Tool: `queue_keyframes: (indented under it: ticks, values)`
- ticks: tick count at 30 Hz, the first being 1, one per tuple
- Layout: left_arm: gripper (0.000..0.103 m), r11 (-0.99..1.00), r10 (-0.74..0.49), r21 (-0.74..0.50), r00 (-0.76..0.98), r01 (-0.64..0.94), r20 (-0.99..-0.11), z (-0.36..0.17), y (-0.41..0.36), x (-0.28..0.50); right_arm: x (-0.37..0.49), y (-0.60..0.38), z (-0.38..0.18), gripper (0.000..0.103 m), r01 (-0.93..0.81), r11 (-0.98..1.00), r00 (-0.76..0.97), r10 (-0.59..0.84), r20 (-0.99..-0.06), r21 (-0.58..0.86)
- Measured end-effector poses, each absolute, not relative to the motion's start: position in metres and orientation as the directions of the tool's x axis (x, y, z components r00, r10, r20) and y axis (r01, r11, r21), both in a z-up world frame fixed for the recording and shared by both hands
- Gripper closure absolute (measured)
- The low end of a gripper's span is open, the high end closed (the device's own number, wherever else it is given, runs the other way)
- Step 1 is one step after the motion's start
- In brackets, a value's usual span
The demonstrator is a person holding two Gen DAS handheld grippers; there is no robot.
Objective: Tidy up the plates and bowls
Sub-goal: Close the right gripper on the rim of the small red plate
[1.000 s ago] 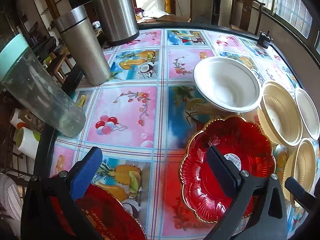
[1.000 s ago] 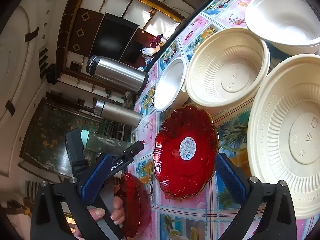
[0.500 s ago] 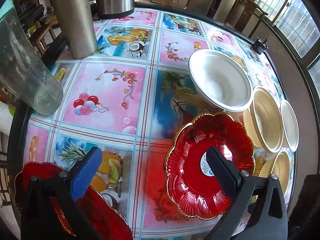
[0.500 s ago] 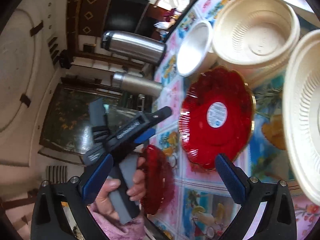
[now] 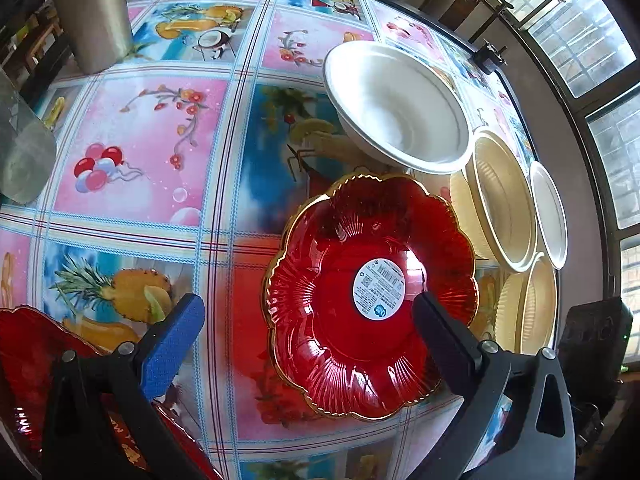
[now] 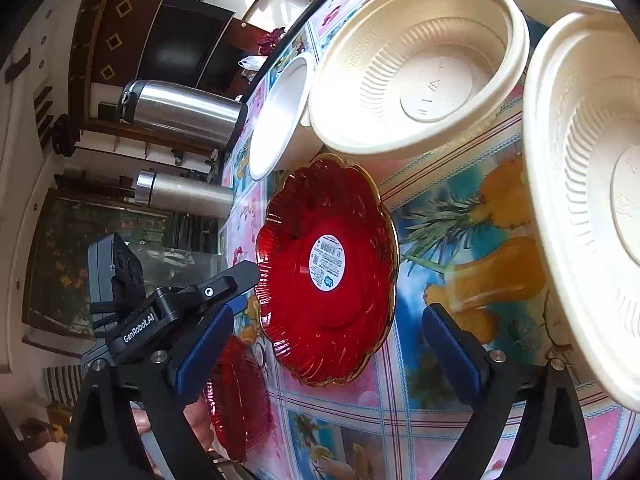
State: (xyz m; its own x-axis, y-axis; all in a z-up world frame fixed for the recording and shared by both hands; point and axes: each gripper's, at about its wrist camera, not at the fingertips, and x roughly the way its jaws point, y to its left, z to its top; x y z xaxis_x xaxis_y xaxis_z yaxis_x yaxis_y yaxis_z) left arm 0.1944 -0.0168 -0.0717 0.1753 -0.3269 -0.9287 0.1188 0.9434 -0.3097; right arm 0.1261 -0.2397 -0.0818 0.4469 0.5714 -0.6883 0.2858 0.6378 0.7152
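Note:
A red scalloped plate (image 5: 372, 296) with a gold rim and a white round sticker lies on the patterned tablecloth. My left gripper (image 5: 308, 340) is open just above its near edge; its black finger (image 5: 444, 344) overlaps the plate. A second red plate (image 5: 24, 360) lies under the left gripper's body at the lower left. In the right wrist view the same stickered plate (image 6: 328, 268) sits ahead of my open right gripper (image 6: 328, 354), which holds nothing. The left gripper (image 6: 180, 304) reaches the plate's left rim there, with the second red plate (image 6: 236, 396) below it.
A white bowl (image 5: 400, 108), two cream ribbed bowls (image 5: 504, 204) (image 5: 532, 308) and a small white bowl (image 5: 550, 212) crowd the table's right side. A steel flask (image 5: 92, 12) and a clear tumbler (image 5: 20, 160) stand at the left. The table edge (image 5: 552, 92) curves along the right.
My left gripper has moved forward and right, so the stickered red plate now sits between its fingers. The right gripper has swung back toward the bowls and closer to the plate.

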Motion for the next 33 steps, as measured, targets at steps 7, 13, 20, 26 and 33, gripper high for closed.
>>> queue_keyframes:
  ticks: [7, 13, 20, 26, 33]
  values:
    - [0.0, 0.886, -0.463, -0.452, 0.165, 0.101, -0.871, -0.074, -0.012, 0.181, 0.129, -0.243, -0.087, 0.024, 0.297, 0.643, 0.448, 0.56, -0.697, 0.706]
    - [0.0, 0.896, -0.444, -0.434, 0.235, 0.096, -0.865, -0.07, -0.008, 0.174, 0.133, -0.241, -0.092, 0.044, 0.3, 0.631, 0.44, 0.574, -0.691, 0.715]
    - [0.008, 0.919, -0.394, -0.382, 0.272, 0.097, -0.878, -0.074, -0.016, 0.163, 0.132, -0.244, -0.095, 0.057, 0.315, 0.627, 0.448, 0.564, -0.694, 0.712]
    - [0.009, 0.922, -0.387, -0.368, 0.263, 0.118, -0.884, -0.068, -0.034, 0.165, 0.131, -0.248, -0.093, 0.075, 0.332, 0.666, 0.468, 0.499, -0.73, 0.668]
    - [0.009, 0.927, -0.374, -0.358, 0.263, 0.111, -0.889, -0.072, -0.038, 0.166, 0.131, -0.246, -0.093, 0.083, 0.338, 0.681, 0.463, 0.481, -0.745, 0.65]
